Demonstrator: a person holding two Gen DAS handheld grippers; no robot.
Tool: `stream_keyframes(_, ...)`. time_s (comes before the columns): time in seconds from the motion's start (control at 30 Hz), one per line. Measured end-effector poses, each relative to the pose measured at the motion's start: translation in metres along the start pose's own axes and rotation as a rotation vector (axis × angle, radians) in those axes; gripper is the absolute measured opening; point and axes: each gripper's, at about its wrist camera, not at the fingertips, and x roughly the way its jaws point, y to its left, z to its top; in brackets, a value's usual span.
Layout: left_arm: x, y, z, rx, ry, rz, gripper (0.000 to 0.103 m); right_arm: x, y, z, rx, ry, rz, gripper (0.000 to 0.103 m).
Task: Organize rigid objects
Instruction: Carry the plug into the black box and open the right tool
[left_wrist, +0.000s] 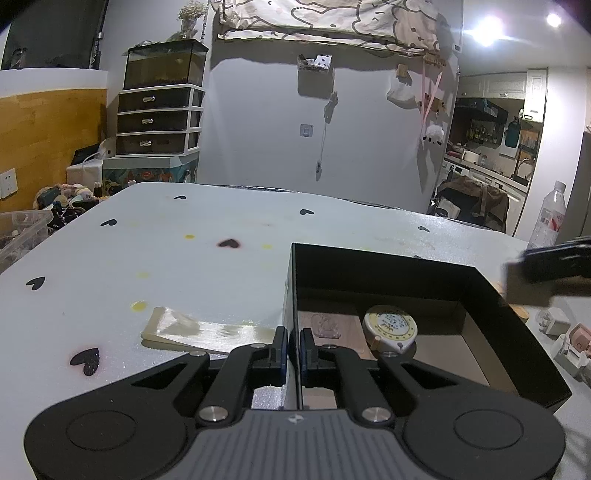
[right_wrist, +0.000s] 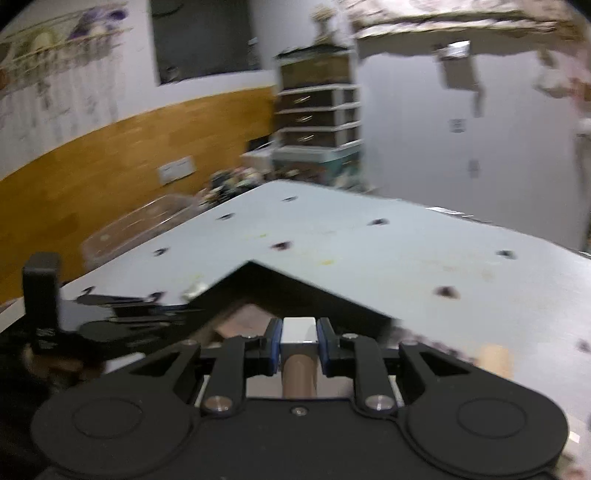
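Left wrist view: the left gripper (left_wrist: 293, 349) sits at lower centre of the frame, its blue-padded fingers (left_wrist: 281, 343) drawn narrow and clamped on the near left wall of the black box (left_wrist: 388, 269). The wall edge runs up between the two pads, one pad outside the box and one inside. The box occupies the lower right of the frame and rests on the pale table (left_wrist: 166, 258), which is printed with dark hearts. Inside the box, just right of the inner finger, lies a round tape measure (left_wrist: 390, 326) with a yellowish dial; its printing is too small to read. A clear moulded piece (left_wrist: 325, 325) lies flat on the box floor beside it. Left of the fingers, on the table, lies a flat glossy card (left_wrist: 184, 328).

At the right edge of this view the right gripper (left_wrist: 546, 269) appears as a dark blurred shape above the far right rim of the box. Small white and pink items (left_wrist: 569, 343) lie on the table outside that rim. A plastic bottle (left_wrist: 550, 214) stands behind; its label is unreadable.

Right wrist view: the frame is motion-blurred. The right gripper (right_wrist: 299, 341) is at lower centre, tilted downward, its pads closed on a white block with a tan cylindrical handle (right_wrist: 298, 354). The held object hangs above the box corner (right_wrist: 255, 284), at centre frame.
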Motion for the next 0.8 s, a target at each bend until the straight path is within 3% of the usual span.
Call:
stream_keyframes(0.33,0.001,0.010,0.003,-0.030,0.012,-0.049,0.009,0.083,0.036,-0.005,-0.044,0.183,0.124,0.021)
stream_keyframes(0.5,0.001,0.011,0.003,-0.028,0.015,-0.058,0.009,0.098,0.039,-0.007,-0.072,0.193,0.123,0.021)
stream_keyframes(0.63,0.001,0.011,0.003,-0.030,0.015,-0.057,0.009,0.100,0.044,-0.008,-0.092,0.202,0.188,0.021)
stream_keyframes(0.7,0.001,0.011,0.004,-0.031,0.016,-0.056,0.009,0.095,0.047,-0.010,-0.105,0.187,0.190,0.033)
stream_keyframes(0.8,0.001,0.010,0.004,-0.029,0.015,-0.052,0.009,0.083,0.046,-0.009,-0.115,0.159,0.167,0.036)
